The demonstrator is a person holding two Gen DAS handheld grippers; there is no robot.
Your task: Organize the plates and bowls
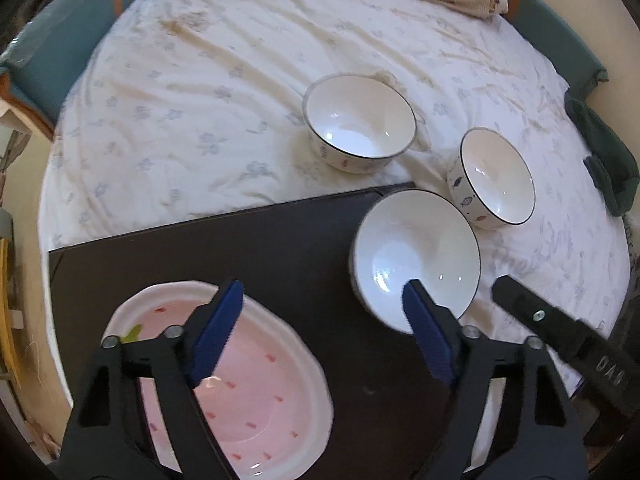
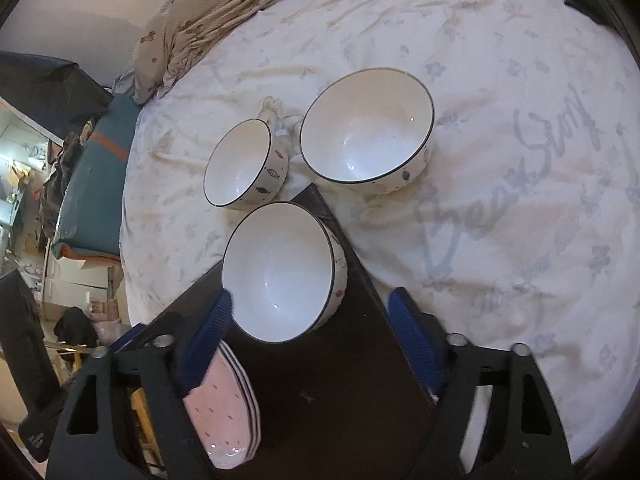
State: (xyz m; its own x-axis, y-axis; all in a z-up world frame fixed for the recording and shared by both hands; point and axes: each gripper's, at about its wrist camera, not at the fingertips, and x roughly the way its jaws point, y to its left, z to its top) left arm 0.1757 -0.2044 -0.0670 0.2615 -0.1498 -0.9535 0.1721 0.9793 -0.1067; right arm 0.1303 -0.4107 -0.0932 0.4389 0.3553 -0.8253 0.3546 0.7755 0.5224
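A dark board (image 1: 280, 240) lies on the bed. A stack of pink plates (image 1: 248, 380) sits on its near left; it also shows in the right wrist view (image 2: 224, 412). A white bowl (image 1: 416, 248) stands on the board's far right corner (image 2: 280, 268). Two more white bowls rest on the sheet: a large one (image 1: 360, 120) (image 2: 366, 128) and a smaller tilted one (image 1: 496, 176) (image 2: 244, 164). My left gripper (image 1: 324, 312) is open and empty above the board. My right gripper (image 2: 310, 308) is open, with the near bowl between its fingers; one of its fingers (image 1: 560, 332) shows in the left view.
The white flowered bedsheet (image 1: 200, 120) covers the bed. A beige striped blanket (image 2: 208, 16) lies bunched at the far edge. Teal cushions (image 1: 60, 52) border the bed. A dark green cloth (image 1: 604, 160) lies at the right edge. Room clutter lies off the bed's left (image 2: 24, 184).
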